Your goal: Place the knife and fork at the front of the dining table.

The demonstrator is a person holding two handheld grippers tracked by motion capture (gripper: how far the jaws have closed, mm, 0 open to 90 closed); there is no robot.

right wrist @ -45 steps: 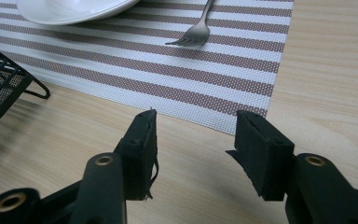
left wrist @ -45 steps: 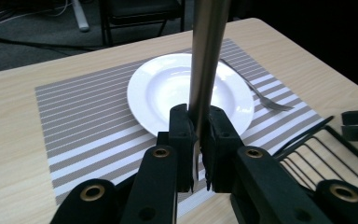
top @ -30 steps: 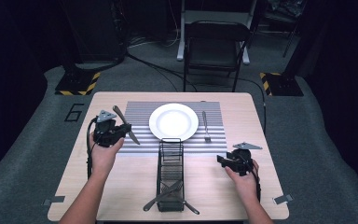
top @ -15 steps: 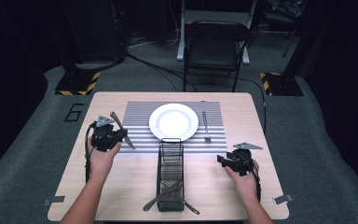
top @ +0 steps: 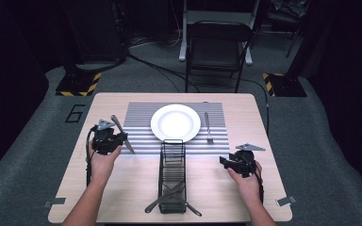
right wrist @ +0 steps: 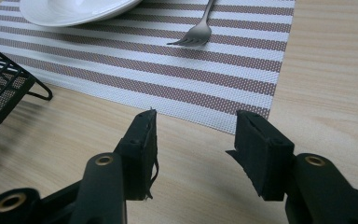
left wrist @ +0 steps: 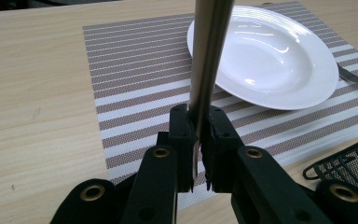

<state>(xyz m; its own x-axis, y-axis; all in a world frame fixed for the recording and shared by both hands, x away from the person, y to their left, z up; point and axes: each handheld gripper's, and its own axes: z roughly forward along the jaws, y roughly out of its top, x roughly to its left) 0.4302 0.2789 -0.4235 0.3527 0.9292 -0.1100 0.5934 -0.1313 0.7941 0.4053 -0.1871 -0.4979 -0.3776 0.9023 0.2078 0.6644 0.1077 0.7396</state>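
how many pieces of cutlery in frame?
4, possibly more hidden: a knife clamped in the left gripper, a fork on the placemat right of the plate, two utensils in the black wire basket.

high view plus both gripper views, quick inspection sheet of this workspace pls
surface: wooden table with striped placemat
job's things: knife, white plate, fork right of plate
clutter: black wire caddy with utensils in its near end
grippers: left gripper shut on the knife, over the placemat's left edge; right gripper open, holding nothing
cables: floor cables behind the table
surroundings: folding chair, dark room
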